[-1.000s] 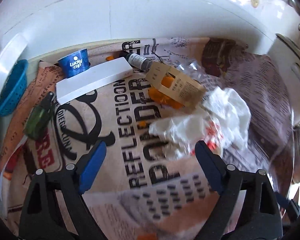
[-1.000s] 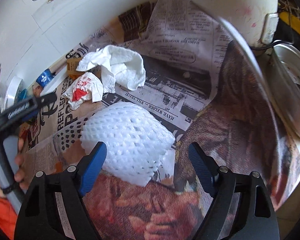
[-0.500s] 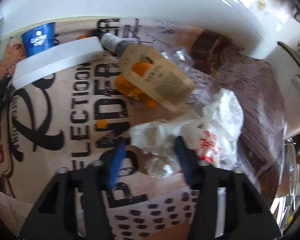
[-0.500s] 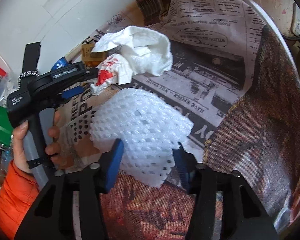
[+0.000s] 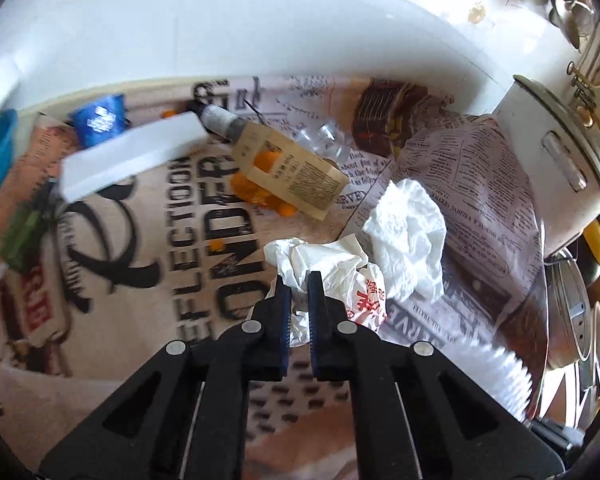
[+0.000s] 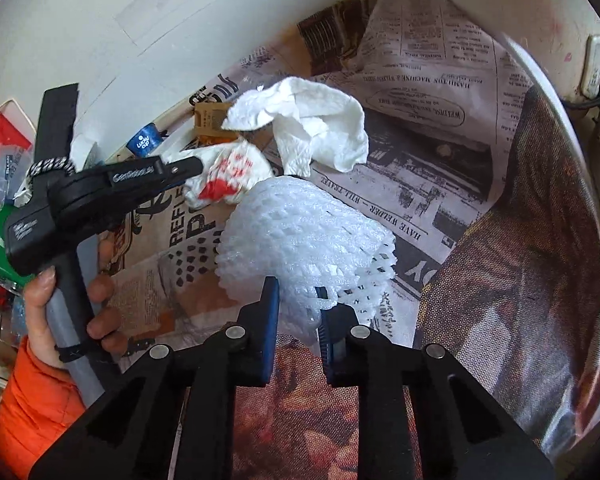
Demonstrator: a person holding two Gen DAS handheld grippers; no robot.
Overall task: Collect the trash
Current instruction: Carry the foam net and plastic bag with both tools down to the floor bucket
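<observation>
Newsprint tablecloth (image 5: 480, 168): tissue (image 5: 410, 232) beside clamped bag (image 5: 332, 268).

- Counter (image 5: 112, 92) against a white wall, covered by newsprint-patterned sheet (image 5: 160, 240).
- By its back edge: blue cup (image 5: 98, 124), white block (image 5: 132, 158), bottle (image 5: 220, 122).
- Mid-surface: tan carton (image 5: 296, 176), orange bits (image 5: 260, 196), crumpled tissue (image 5: 410, 236), plastic bag (image 5: 340, 272), foam net (image 6: 308, 236).

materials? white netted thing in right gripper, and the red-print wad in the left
Netted thing: looks like soft matte foam mesh, open diamond cells, squashed where pinched. Red-print wad: likely thin plastic film, a crumpled bag with a slight sheen and fine creases; could be coated paper.
</observation>
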